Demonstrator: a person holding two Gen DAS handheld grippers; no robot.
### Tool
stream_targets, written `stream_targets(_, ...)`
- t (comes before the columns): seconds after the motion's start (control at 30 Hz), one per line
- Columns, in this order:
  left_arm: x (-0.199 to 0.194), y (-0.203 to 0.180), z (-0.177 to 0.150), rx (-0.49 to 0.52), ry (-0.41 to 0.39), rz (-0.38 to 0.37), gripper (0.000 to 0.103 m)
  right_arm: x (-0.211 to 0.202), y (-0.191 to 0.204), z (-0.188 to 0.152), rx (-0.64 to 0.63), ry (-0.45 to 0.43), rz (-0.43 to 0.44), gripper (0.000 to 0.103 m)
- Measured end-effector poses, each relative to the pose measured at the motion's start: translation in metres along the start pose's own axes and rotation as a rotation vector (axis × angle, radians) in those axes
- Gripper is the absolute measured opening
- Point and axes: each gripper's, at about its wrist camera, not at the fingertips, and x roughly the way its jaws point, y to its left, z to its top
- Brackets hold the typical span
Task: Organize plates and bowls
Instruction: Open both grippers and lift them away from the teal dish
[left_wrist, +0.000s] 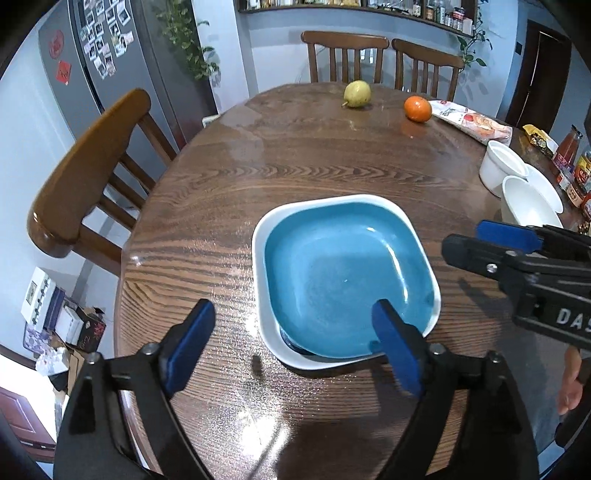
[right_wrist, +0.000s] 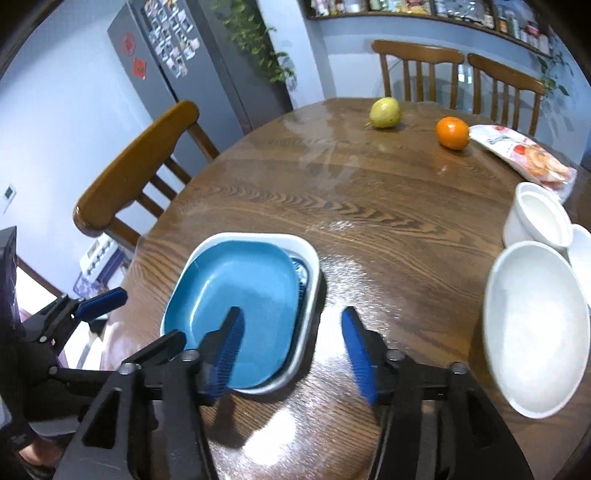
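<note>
A blue square plate (left_wrist: 343, 277) (right_wrist: 240, 302) lies nested in a white square plate (left_wrist: 258, 280) (right_wrist: 312, 280) on the round wooden table (left_wrist: 295, 155). A dark patterned piece (right_wrist: 301, 275) peeks out between the two. My left gripper (left_wrist: 291, 314) (right_wrist: 107, 310) hovers open above the stack's near corner, one finger over the blue plate and the other over bare table. My right gripper (right_wrist: 291, 317) (left_wrist: 465, 238) is open too, its jaws straddling the stack's right rim without touching it. White bowls (right_wrist: 535, 332) (left_wrist: 528, 206) and a white ramekin (right_wrist: 535, 221) (left_wrist: 502, 166) stand at the right.
A pear (left_wrist: 356, 94) (right_wrist: 386, 112), an orange (left_wrist: 417, 108) (right_wrist: 452, 133) and a snack bag (left_wrist: 472, 122) (right_wrist: 524, 157) lie at the table's far side. Wooden chairs (left_wrist: 92, 173) ring the table. Bottles and jars (left_wrist: 576, 170) crowd the right edge.
</note>
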Motion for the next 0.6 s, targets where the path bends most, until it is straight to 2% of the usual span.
stream_targets(0.23,-0.016,-0.013,0.001,0.026,-0.061,0.027,0.102,-0.026,-0.020,-0.010,0.043,-0.055,0.016,0.062)
stream_targets(0.4,-0.028,-0.024,0.002,0.035,-0.108,0.052,0.102,-0.048,-0.035,-0.022,0.067,-0.104,0.018,0.068)
stream_targets(0.6,-0.037,-0.043,0.006,0.054,-0.144,0.055,0.102,-0.068,-0.057,-0.037,0.105,-0.135,0.015,0.068)
